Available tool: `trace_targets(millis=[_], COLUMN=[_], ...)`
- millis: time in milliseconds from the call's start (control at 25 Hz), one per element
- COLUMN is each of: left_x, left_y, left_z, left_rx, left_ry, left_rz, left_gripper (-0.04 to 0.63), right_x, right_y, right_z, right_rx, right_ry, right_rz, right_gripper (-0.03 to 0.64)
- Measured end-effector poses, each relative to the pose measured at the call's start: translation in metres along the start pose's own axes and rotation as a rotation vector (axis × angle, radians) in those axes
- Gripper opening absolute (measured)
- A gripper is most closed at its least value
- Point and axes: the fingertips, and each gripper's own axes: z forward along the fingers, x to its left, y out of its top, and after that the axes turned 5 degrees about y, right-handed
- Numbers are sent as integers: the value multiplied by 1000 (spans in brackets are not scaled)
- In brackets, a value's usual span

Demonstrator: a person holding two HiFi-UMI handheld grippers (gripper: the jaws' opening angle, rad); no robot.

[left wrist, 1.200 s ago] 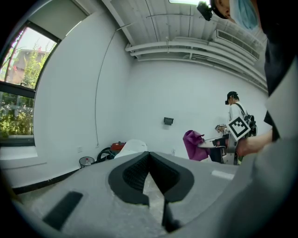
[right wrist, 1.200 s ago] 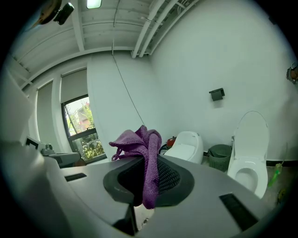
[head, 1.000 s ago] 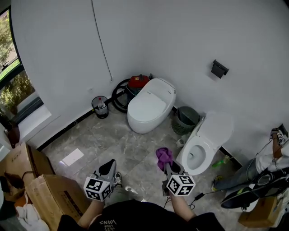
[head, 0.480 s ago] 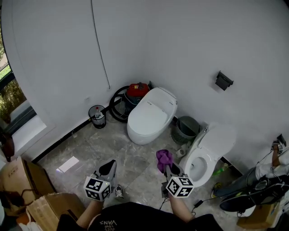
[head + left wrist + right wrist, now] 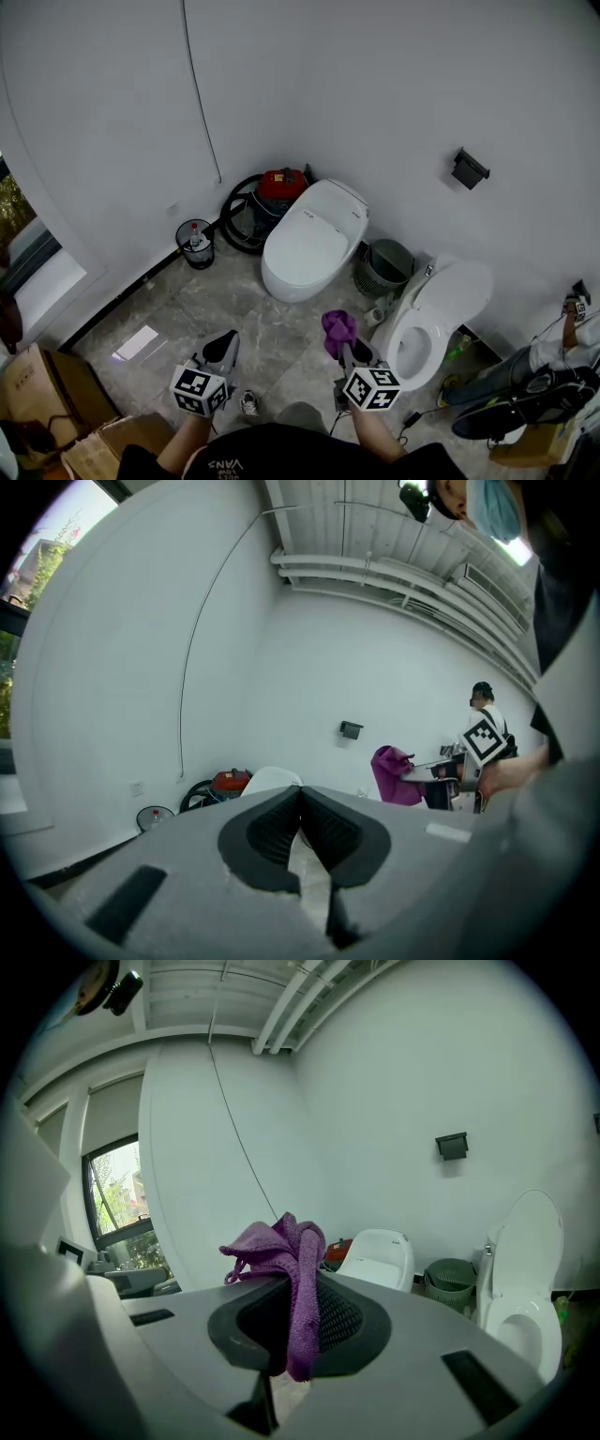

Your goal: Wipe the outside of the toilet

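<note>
Left gripper: the left gripper (image 5: 301, 794) is held low over the grey marbled tile floor (image 5: 234, 300); its fingers are pressed together at the tips with nothing between them.
Right gripper: the right gripper (image 5: 298, 1307) has its fingers closed on a crumpled purple cloth (image 5: 286, 1251), which bunches up above the fingers and hangs down between them.
Cloth position: in the head view the cloth (image 5: 338, 328) sits in the air just left of the open toilet's bowl, not touching it.
Open toilet: a white toilet with its lid raised (image 5: 427, 319) stands against the right wall, near the right gripper (image 5: 345, 349).
Closed toilet: a white toilet with its lid down (image 5: 309, 239) stands farther off, near the corner, well apart from both grippers.
Between the toilets: a green slatted plastic basket (image 5: 384, 262) stands on the floor by the wall.
Corner: a red canister vacuum (image 5: 281, 183) with a coiled black hose (image 5: 234, 211) sits behind the closed toilet.
Left wall: a small black mesh bin (image 5: 194, 244) holding a bottle stands at the skirting.
Right wall: a black wall-mounted holder (image 5: 469, 167) is fixed above the open toilet.
Lower left: brown cardboard boxes (image 5: 37, 394) stand on the floor.
</note>
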Motion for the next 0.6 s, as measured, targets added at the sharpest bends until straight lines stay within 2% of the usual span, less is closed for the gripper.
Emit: trace_targets(millis=[120,320,600], left_x=[-1,-12,-33], left_y=[-4,-12,-14], left_z=[17,54,117], left_rx=[28,69,73], left_ry=[-15,-38,19], left_rz=[-21,-4,-21], left_gripper=[3,3,3], right_x=[-9,-36,-87], right_y=[0,-3,-4], right_z=[9,23,55], right_rx=[16,34,79], right_ry=[-7,1,75], right_rz=[11,16,-9], right_gripper=[40,40,40])
